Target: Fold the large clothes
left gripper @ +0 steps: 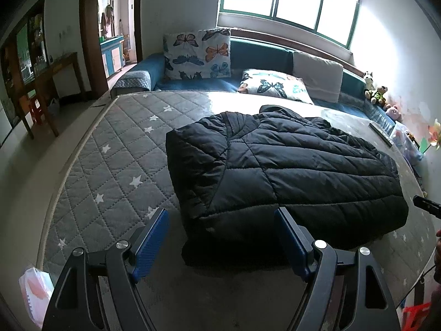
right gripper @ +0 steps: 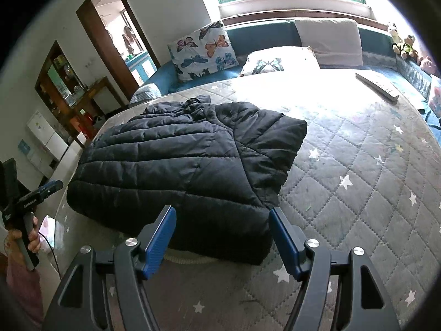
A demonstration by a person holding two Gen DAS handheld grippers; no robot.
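A big grey bed (left gripper: 115,143) with white stars holds a black puffy coat (left gripper: 275,171), folded into a thick block in the middle. Butterfly pillows (left gripper: 197,53) sit at the far end, by a blue sofa (right gripper: 165,78). The left hand-held gripper (left gripper: 222,237) is spread wide and holds nothing. The right hand-held gripper (right gripper: 222,235) is spread wide too, just above the coat's near edge

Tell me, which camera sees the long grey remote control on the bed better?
The right wrist view. There the long grey remote control lies in the open on the grey star-quilted mattress, its top face showing. In the left wrist view the remote is only a thin dark sliver at the far edge, beyond the black puffy quilted jacket.
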